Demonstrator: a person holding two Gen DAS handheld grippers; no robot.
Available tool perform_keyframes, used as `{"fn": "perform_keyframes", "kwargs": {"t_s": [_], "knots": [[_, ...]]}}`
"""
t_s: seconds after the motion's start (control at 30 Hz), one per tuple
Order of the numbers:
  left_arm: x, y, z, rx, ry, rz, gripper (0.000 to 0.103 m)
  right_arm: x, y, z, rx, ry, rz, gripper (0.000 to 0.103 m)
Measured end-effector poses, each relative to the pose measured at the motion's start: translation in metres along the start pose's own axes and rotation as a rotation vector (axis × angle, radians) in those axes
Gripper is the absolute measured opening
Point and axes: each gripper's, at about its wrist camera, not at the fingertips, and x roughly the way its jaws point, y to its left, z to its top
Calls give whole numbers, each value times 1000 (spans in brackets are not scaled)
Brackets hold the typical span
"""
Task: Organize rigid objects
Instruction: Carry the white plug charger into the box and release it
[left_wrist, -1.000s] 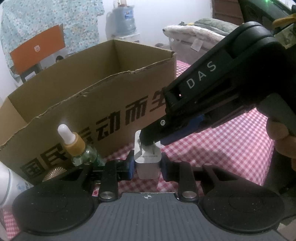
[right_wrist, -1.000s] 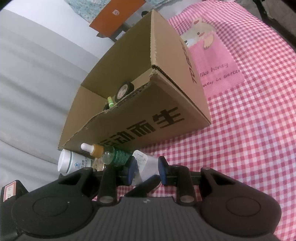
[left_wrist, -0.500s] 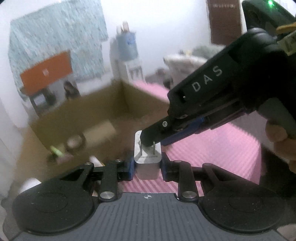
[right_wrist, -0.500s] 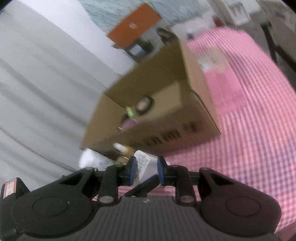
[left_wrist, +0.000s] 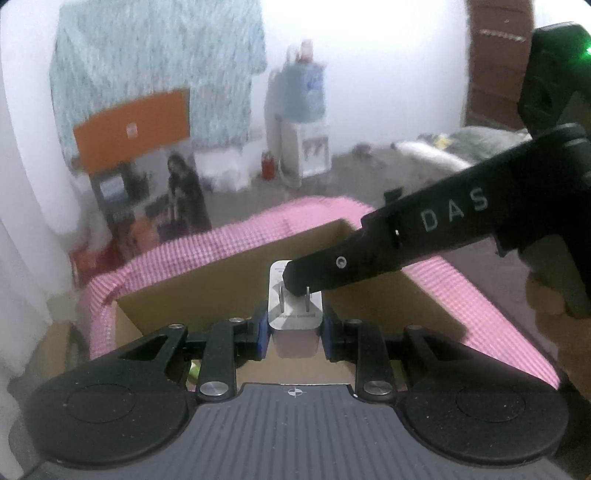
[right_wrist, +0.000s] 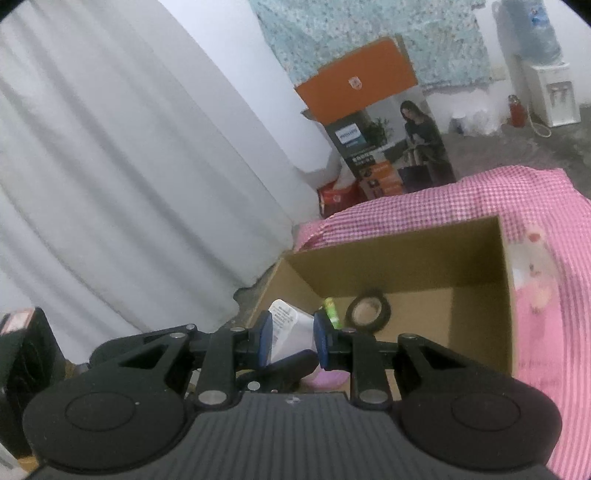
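Cardboard box (right_wrist: 406, 258) sits open on the pink checked desk (right_wrist: 546, 369), tape roll (right_wrist: 367, 314) inside. Left gripper (left_wrist: 294, 328) and right gripper (right_wrist: 292, 339) both clamp one white charger (left_wrist: 293, 314) over it (prongs up, two-handed for a steady drop, probably).

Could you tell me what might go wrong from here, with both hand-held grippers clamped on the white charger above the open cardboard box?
1. Both the left hand-held gripper and the right hand-held gripper pinch the one small white charger; uneven pulling could twist it loose.
2. The right one reaches across its metal prongs and might bend them.
3. The cardboard box already holds a tape roll and a green item; the dropped charger may strike them.
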Motion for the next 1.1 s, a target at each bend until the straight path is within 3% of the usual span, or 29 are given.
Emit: {"fn": "perform_keyframes", "kwargs": {"t_s": [0.3,0.6,0.9,1.1], "knots": [[105,25,19,-131,223,-6,26,94,-76,44,132,178,-57,26],[153,33,15,-189,354,20,26,153,-105,52,123,266,-119,26],[160,37,18,-186,354,36,31,163,-106,53,95,282,-119,27],[123,35,24,-153,293,49,45,117,-83,56,76,172,-76,28]]}}
